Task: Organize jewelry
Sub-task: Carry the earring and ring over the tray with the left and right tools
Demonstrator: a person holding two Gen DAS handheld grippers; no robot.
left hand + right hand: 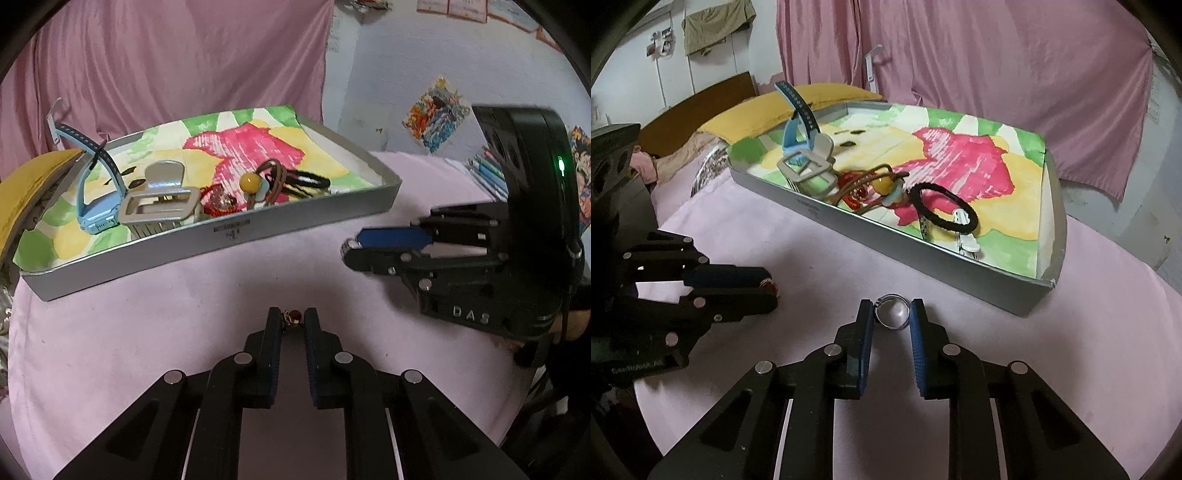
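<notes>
Pink bedsheet, frame centre: my right tool (891, 314) pinches a light, stiff, slippery silver ring (892, 312) across its band; left tool (293, 320) nips a small beaded earring (291, 317).

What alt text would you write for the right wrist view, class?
The right tool has its pads against a silver ring on a pink cloth. Behind it, a grey tray with a floral paper lining holds a black hair tie, a blue watch and a hair claw. The left tool sits at left.

Two close wrist views angled down over pink cloth (147, 332), both sharing the tray (207, 240) beyond.
</notes>
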